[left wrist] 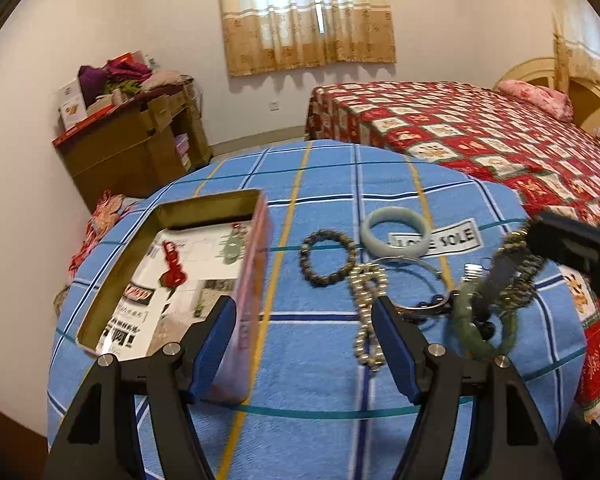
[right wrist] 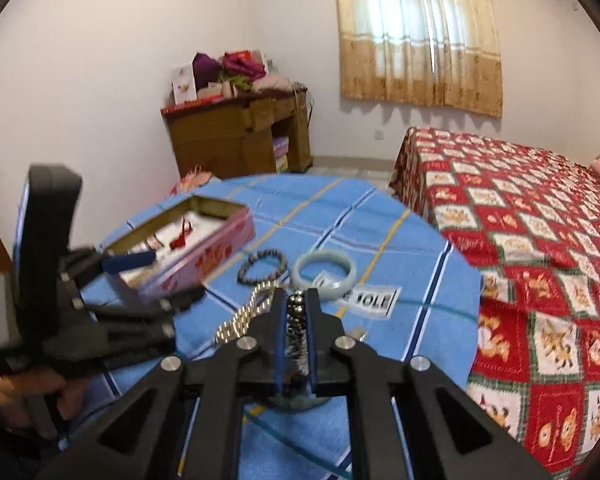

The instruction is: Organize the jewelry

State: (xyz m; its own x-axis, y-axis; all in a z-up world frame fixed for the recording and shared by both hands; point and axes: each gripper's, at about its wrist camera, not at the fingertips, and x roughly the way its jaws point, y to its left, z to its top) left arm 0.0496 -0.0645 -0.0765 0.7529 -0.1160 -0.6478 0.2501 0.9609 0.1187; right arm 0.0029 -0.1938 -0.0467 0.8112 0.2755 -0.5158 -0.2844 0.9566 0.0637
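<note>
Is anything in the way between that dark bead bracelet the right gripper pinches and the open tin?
Partly. The left gripper hangs open beside the tin, right along the route. The dark bead bracelet in the right gripper must pass over or around it.

Blue checked cloth [left wrist: 320, 360] carries tin [left wrist: 244, 320], bracelets [left wrist: 327, 258], bangle [left wrist: 394, 231].

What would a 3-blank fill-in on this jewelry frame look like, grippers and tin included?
1. The right gripper is shut on a string of dark ____.
2. The left gripper has its jaws ____, holding nothing.
3. The red ornament lies inside the pink ____.

Missing words: beads; open; tin
</note>
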